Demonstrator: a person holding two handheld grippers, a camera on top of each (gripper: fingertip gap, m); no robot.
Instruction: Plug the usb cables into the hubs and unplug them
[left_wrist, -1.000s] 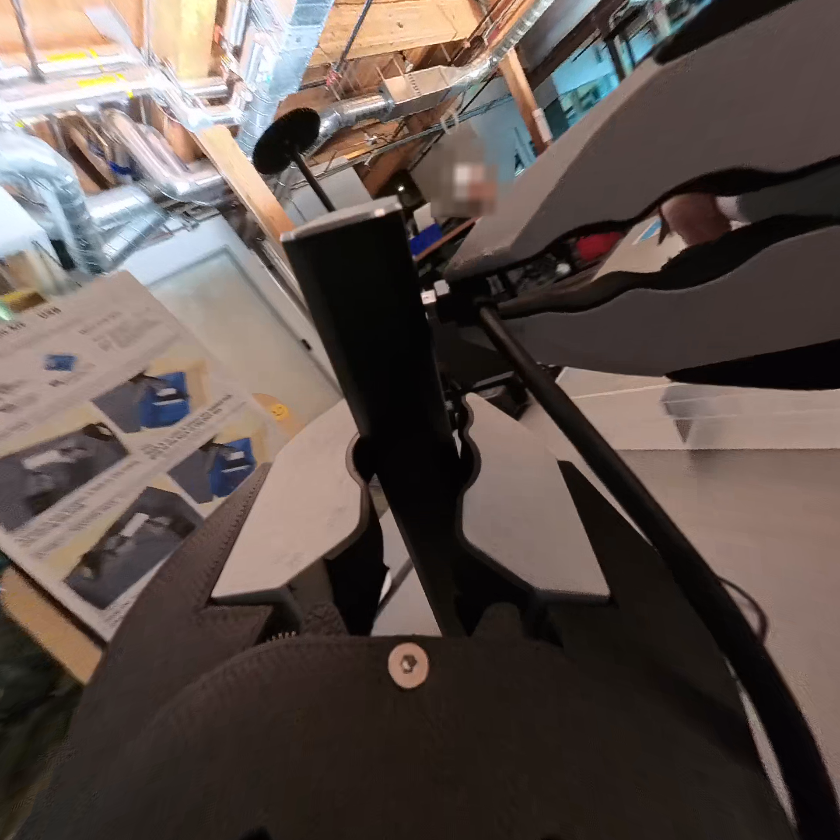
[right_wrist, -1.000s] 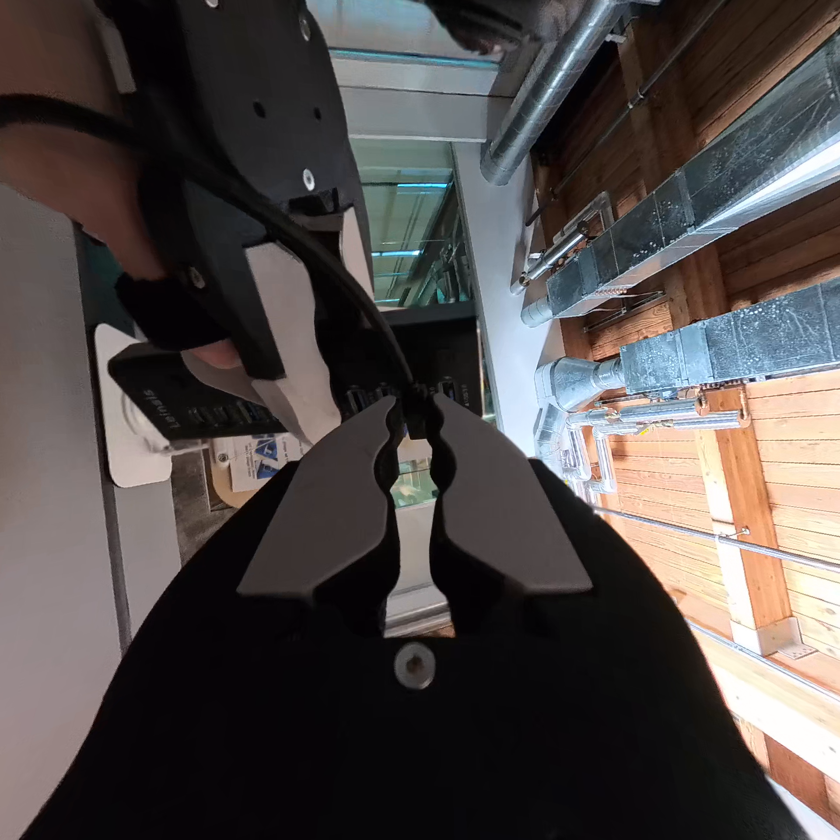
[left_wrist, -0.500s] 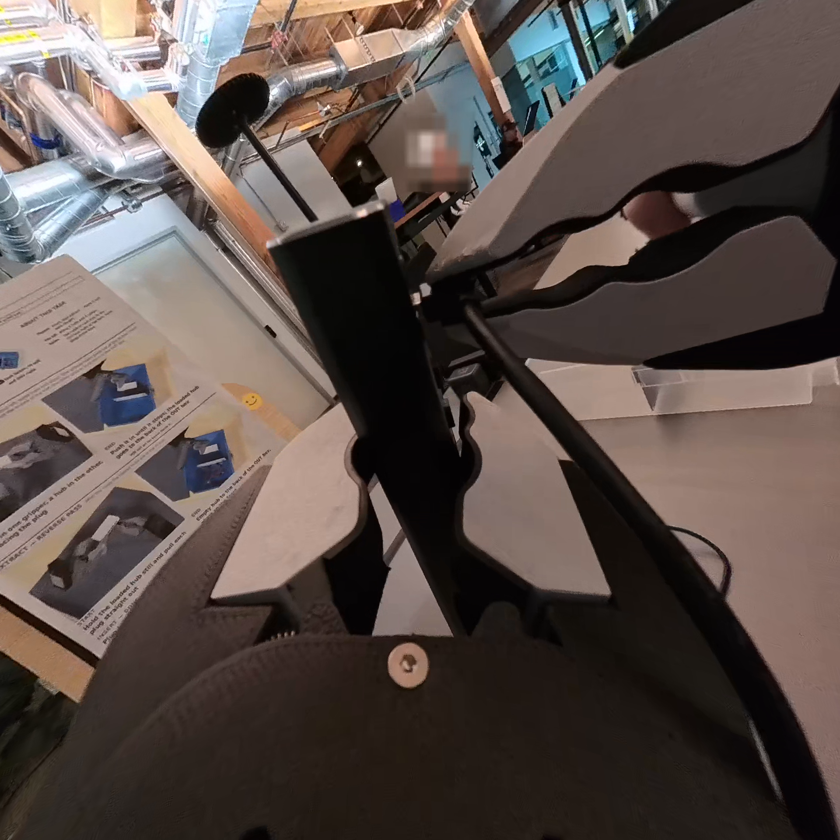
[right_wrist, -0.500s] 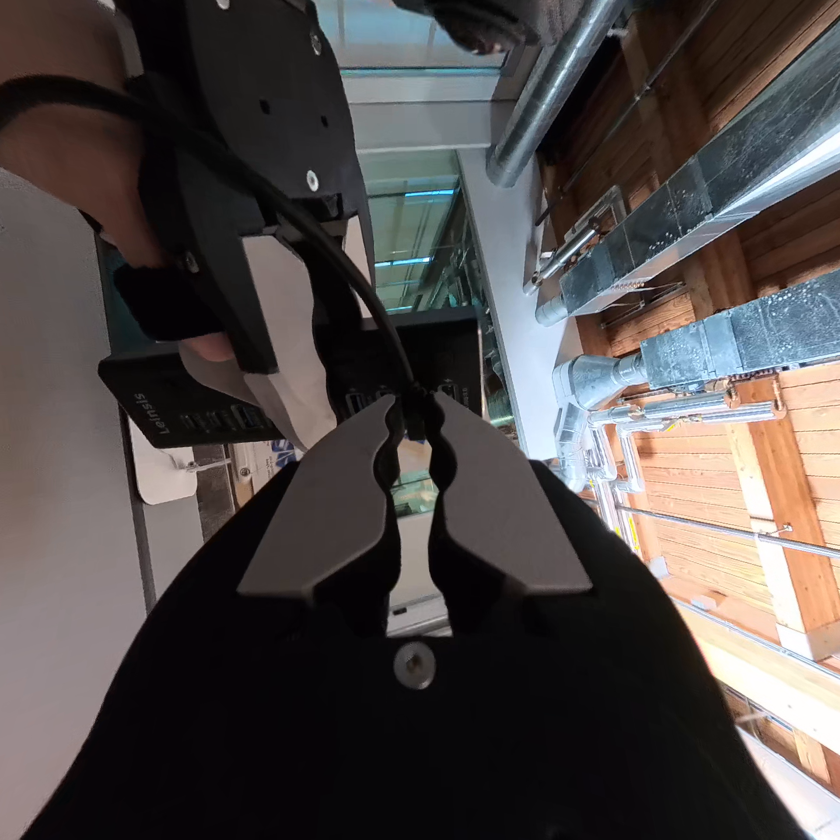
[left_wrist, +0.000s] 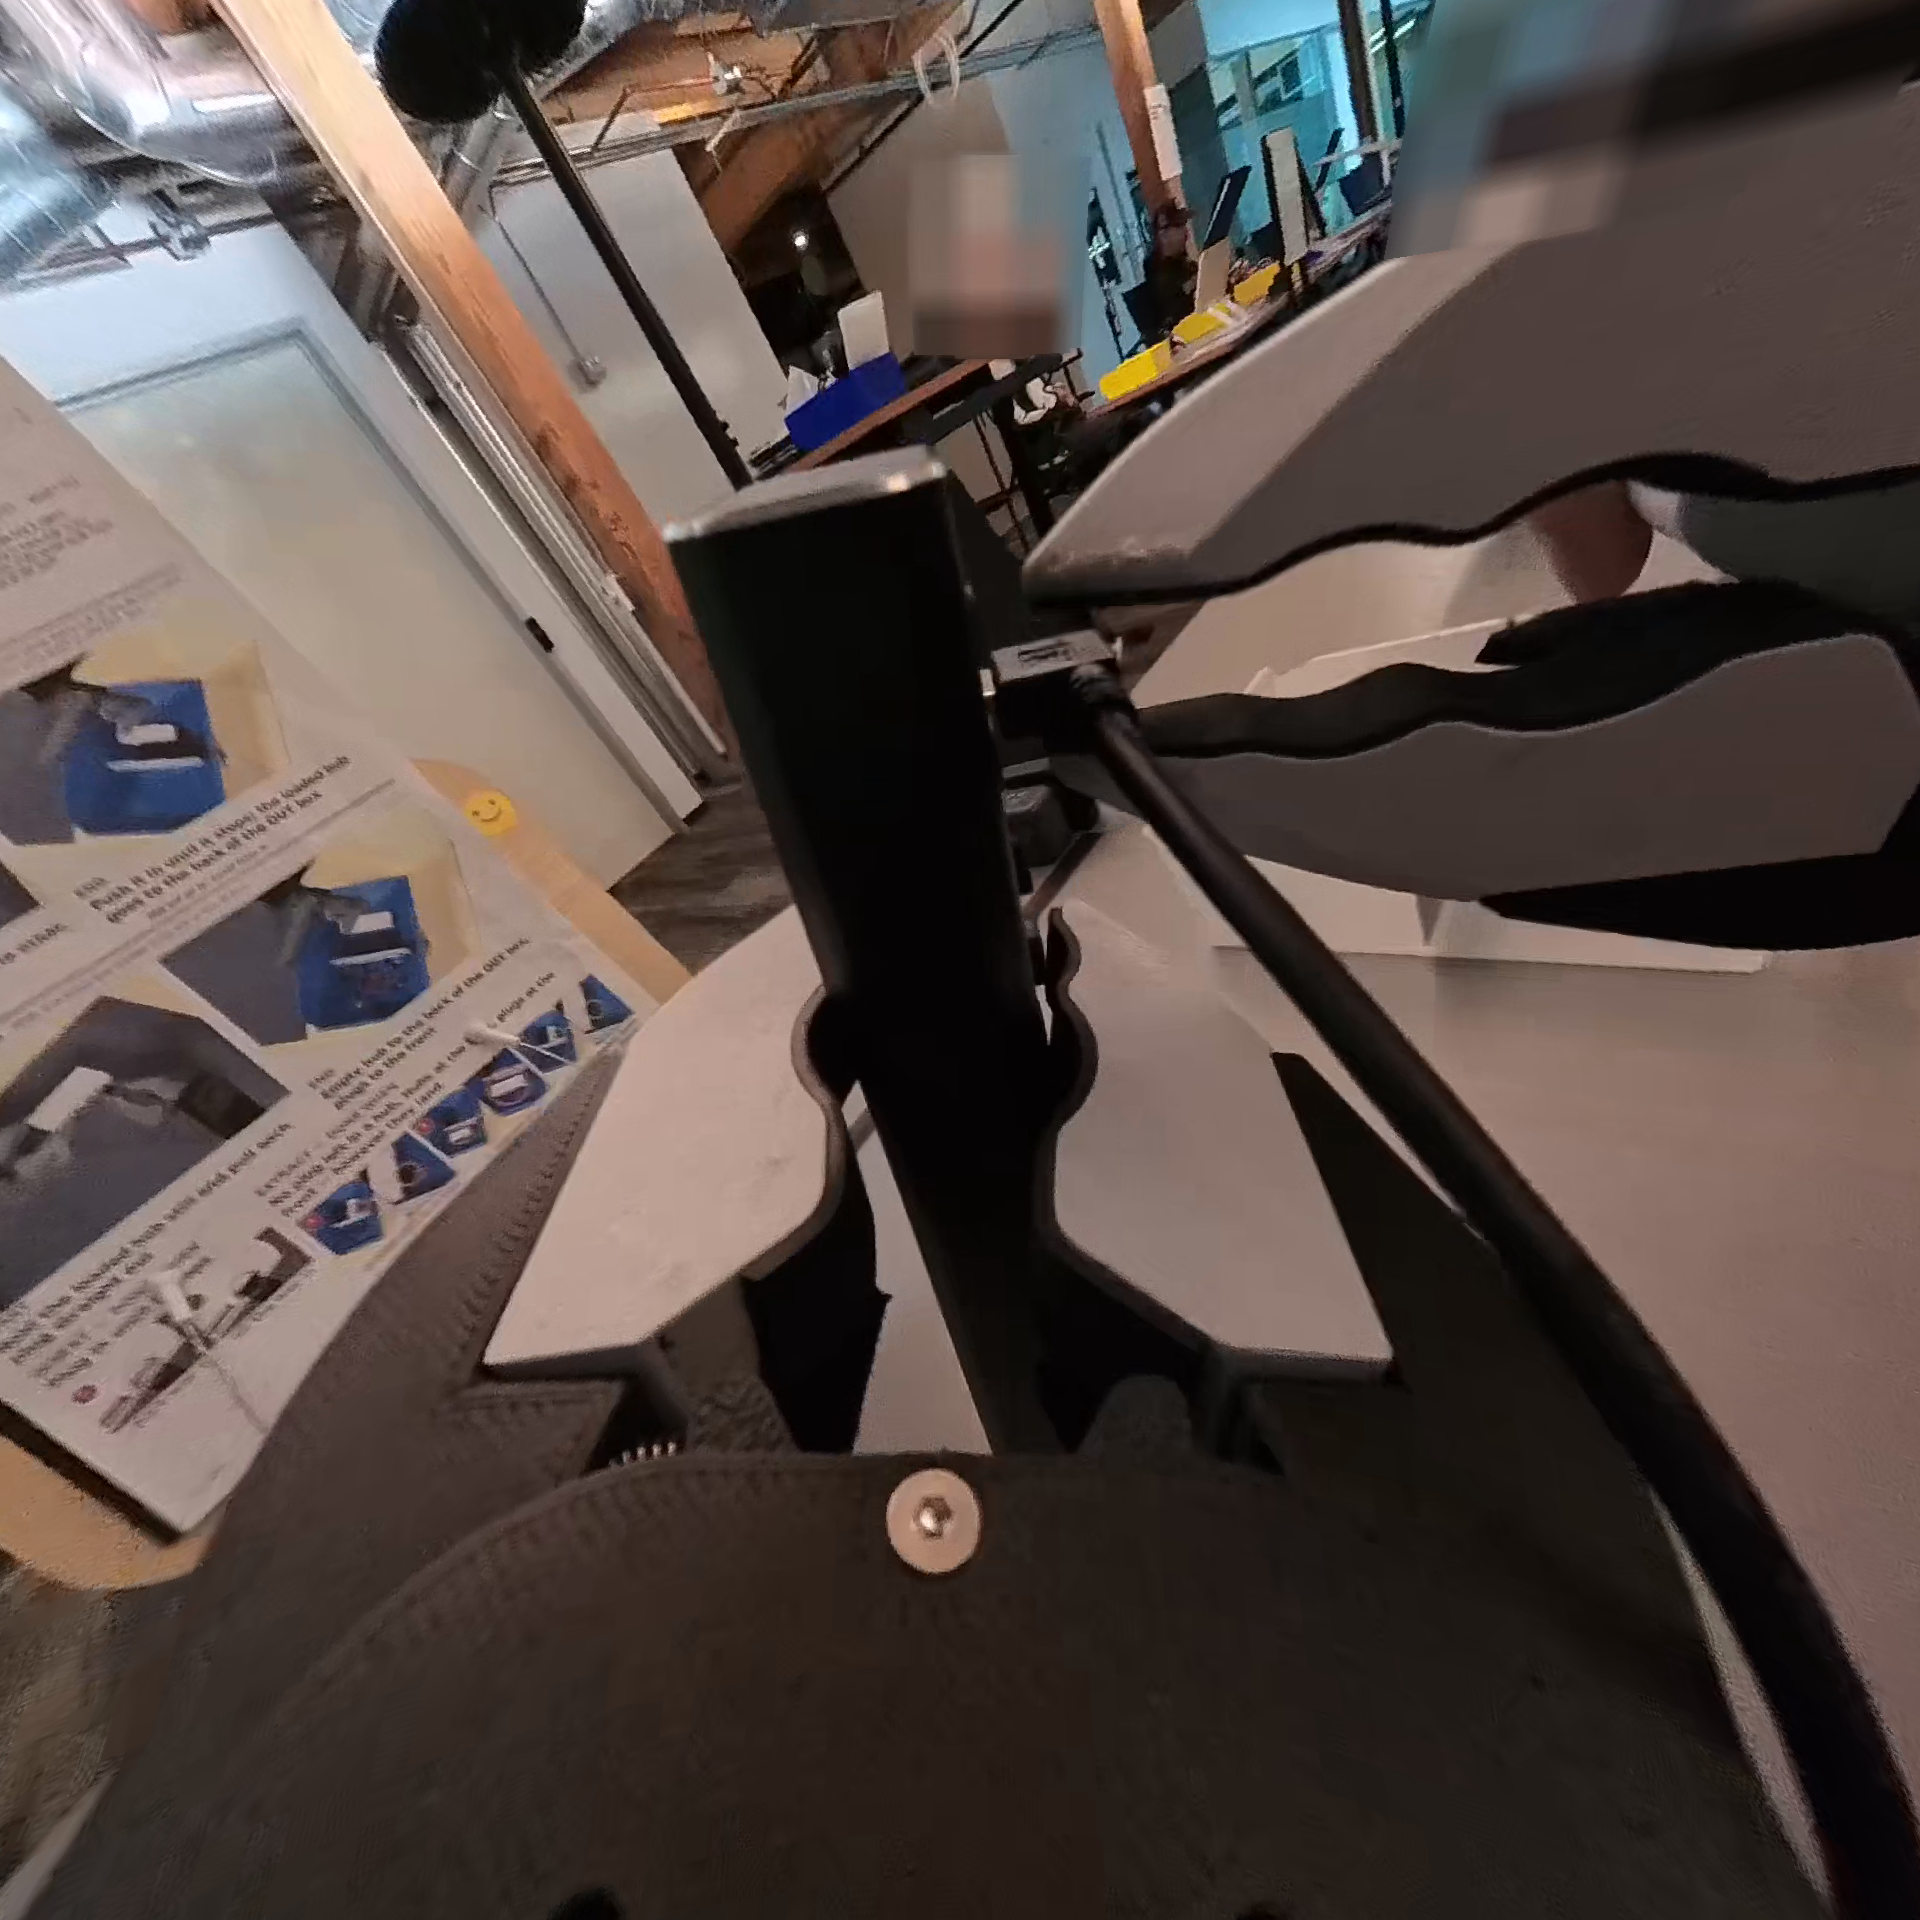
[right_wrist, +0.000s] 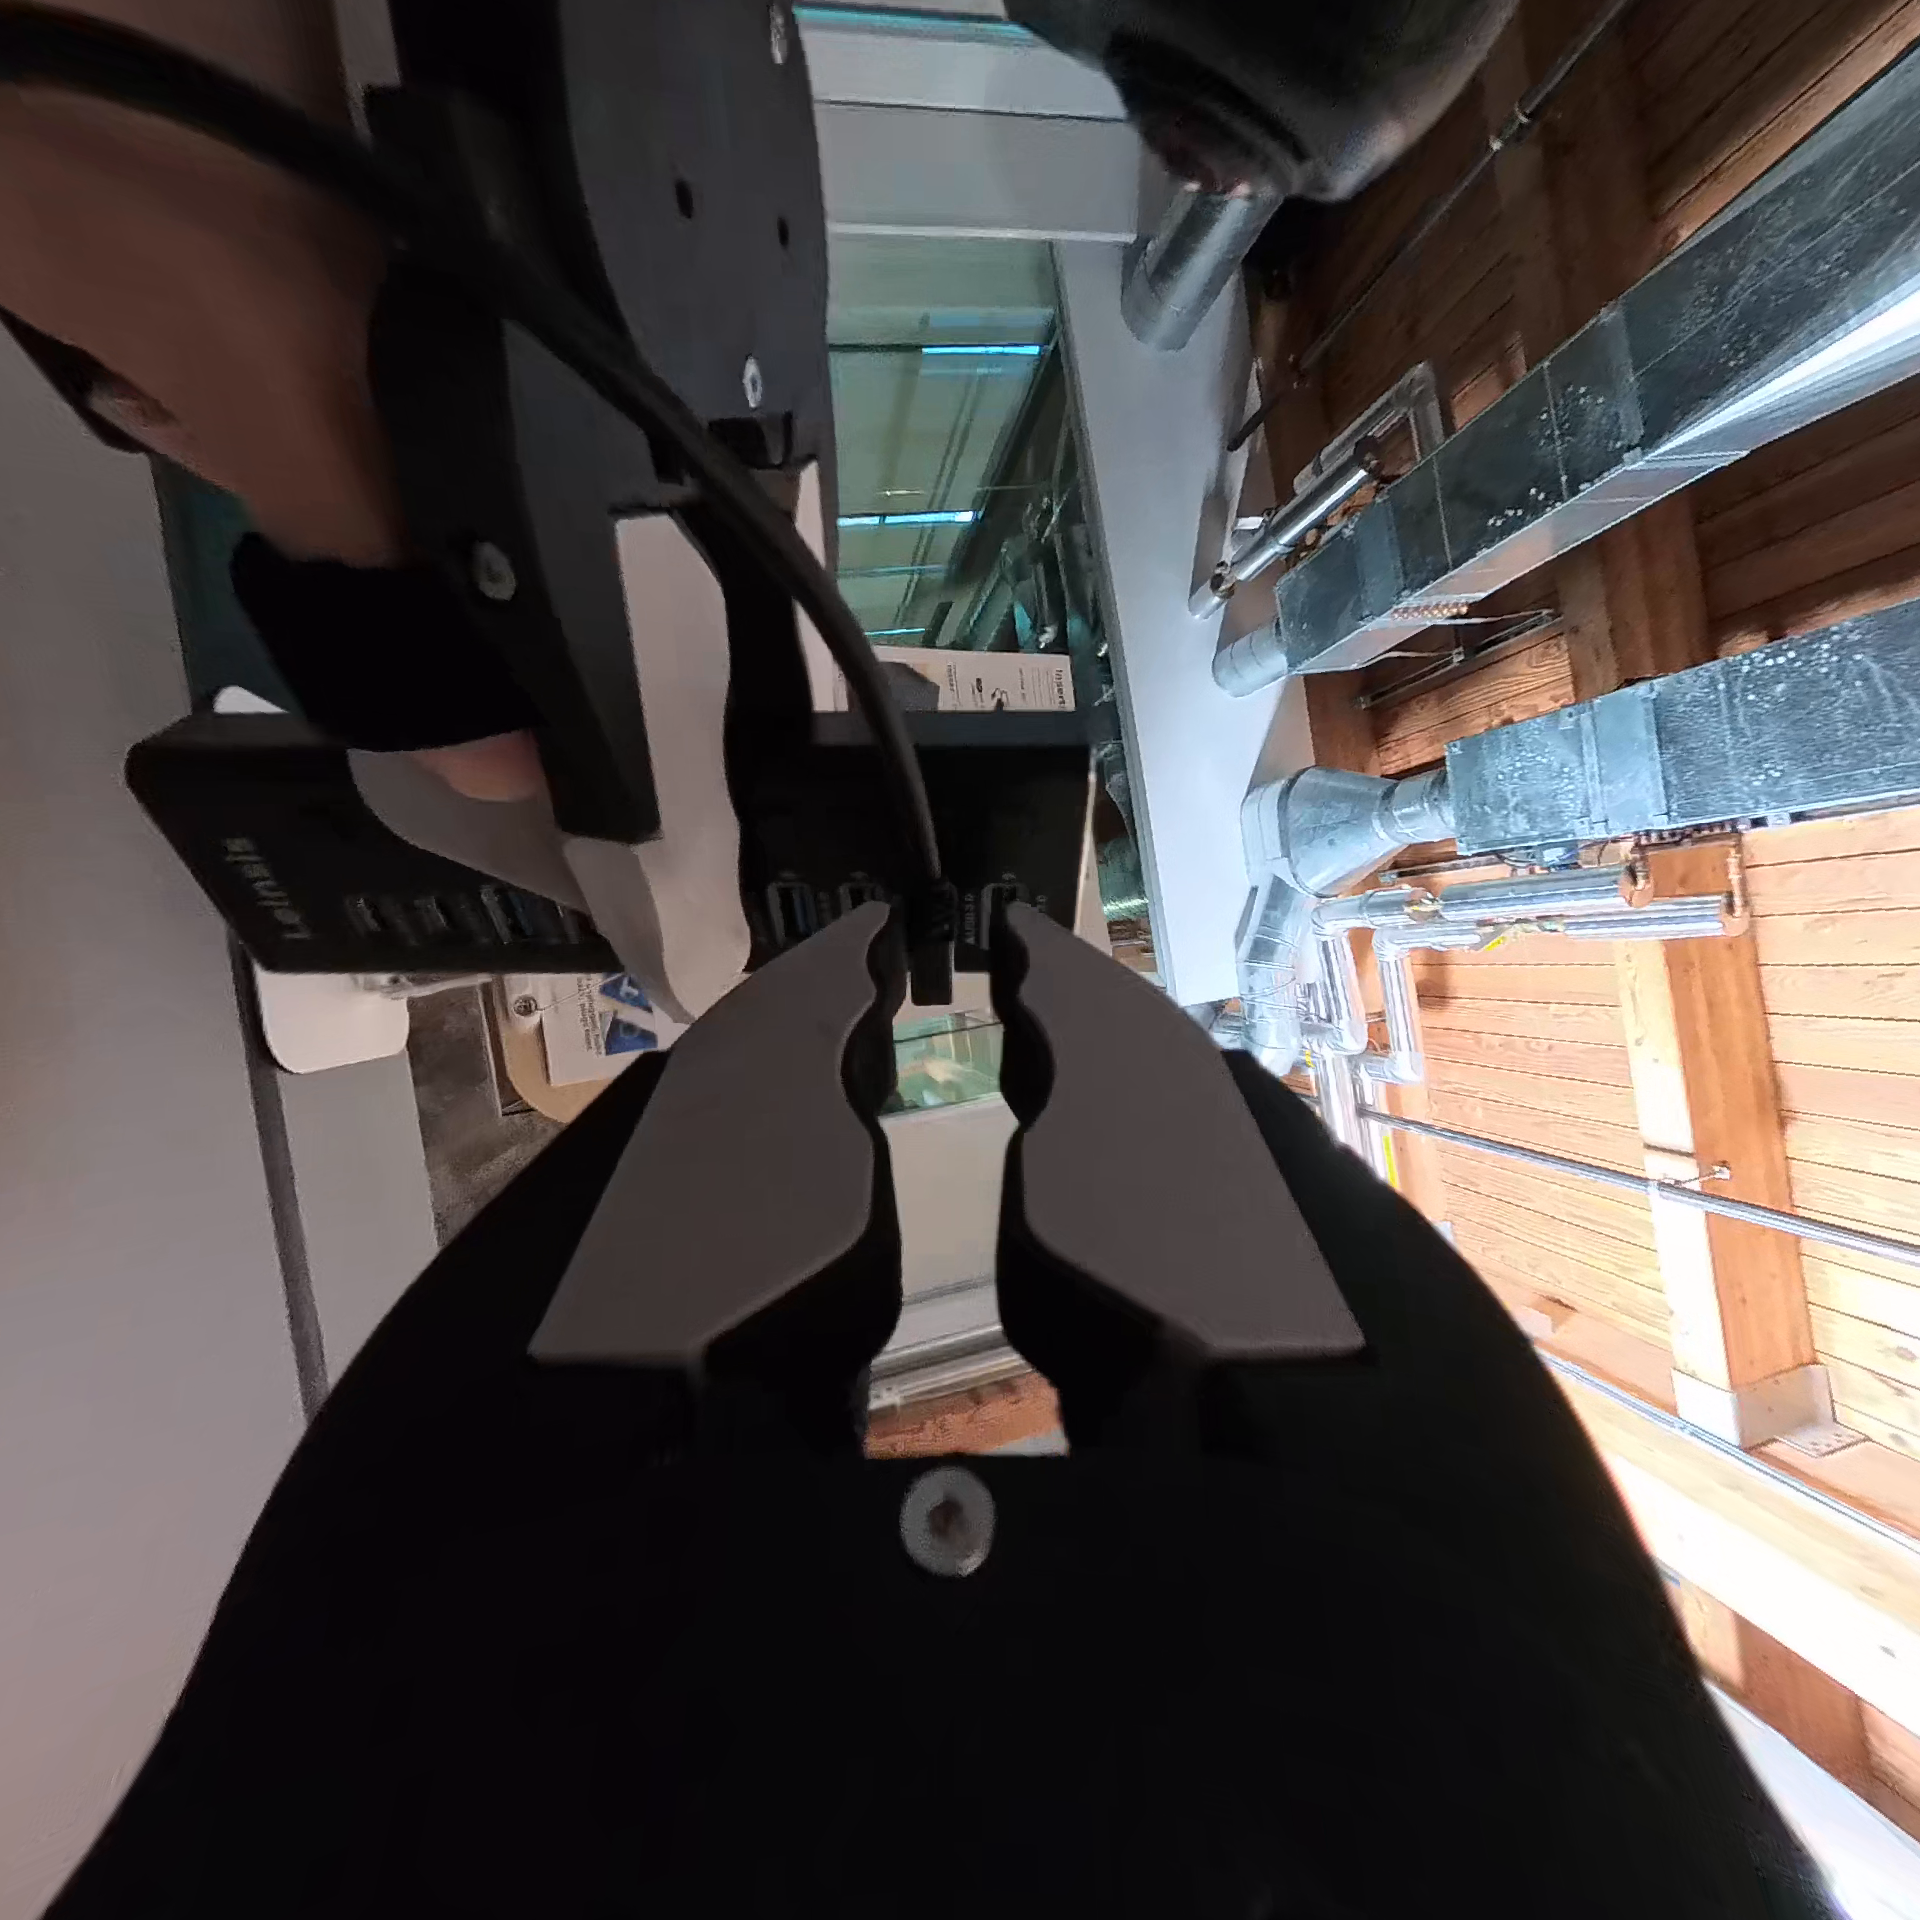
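My left gripper (left_wrist: 935, 997) is shut on a black USB hub (left_wrist: 852, 727) and holds it upright above the grey table (left_wrist: 1662, 1091). A black USB plug (left_wrist: 1044, 670) sits in a port on the hub's right side, and its cable (left_wrist: 1351, 1039) runs back past my left gripper. In the right wrist view the hub (right_wrist: 997, 800) lies crosswise with its row of ports facing me. My right gripper (right_wrist: 943, 920) is open, its fingertips on either side of the plug (right_wrist: 932, 940) with a small gap on each side.
A printed instruction sheet (left_wrist: 208, 987) stands at the left. A white stand (left_wrist: 1558, 935) sits on the table behind the right gripper. A person's hand (right_wrist: 208, 312) holds the left gripper. Ducts and wooden beams (right_wrist: 1558, 416) are overhead. The gap from one gripper's tips to the other's is roughly 5 centimeters.
My right gripper's jaws have parted and let go of the plug, which stays in the hub. The left gripper with the hub has tilted, so its view swung down from the ceiling.
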